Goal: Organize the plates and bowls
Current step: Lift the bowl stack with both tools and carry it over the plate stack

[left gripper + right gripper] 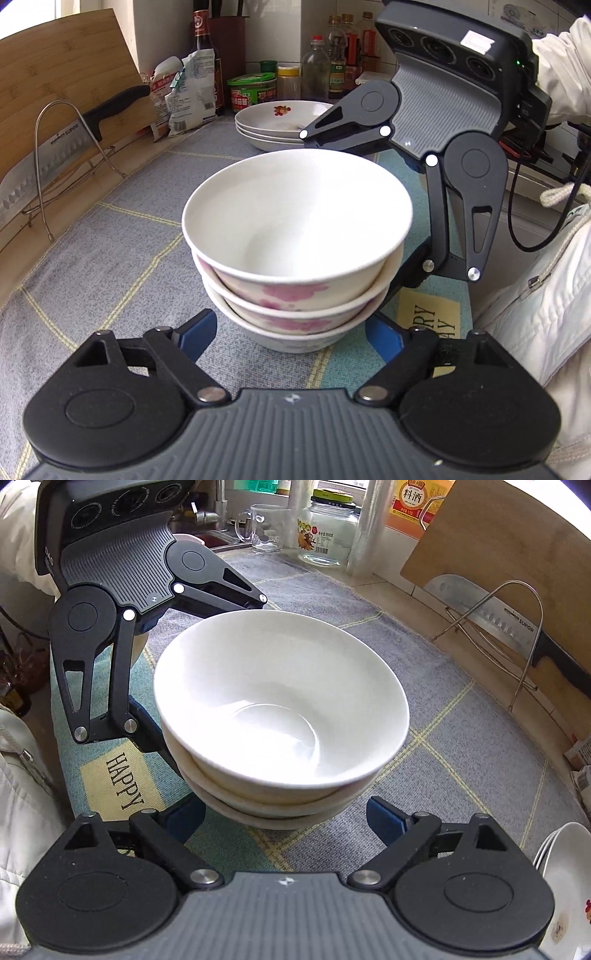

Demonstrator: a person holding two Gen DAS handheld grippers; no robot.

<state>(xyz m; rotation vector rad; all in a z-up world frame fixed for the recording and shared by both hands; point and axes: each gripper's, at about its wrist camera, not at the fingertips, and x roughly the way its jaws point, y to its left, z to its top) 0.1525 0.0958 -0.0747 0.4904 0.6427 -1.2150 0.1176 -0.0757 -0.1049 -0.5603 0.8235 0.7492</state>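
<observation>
If both wide-open grippers, left gripper (291, 332) and right gripper (286, 814), push unevenly, the bowl stack (295, 251) could maybe tip off the mat (110, 240).

Home kitchen, probably: sauce bottles (334, 55), cleaver (44, 162), cutting board (506, 546)
</observation>
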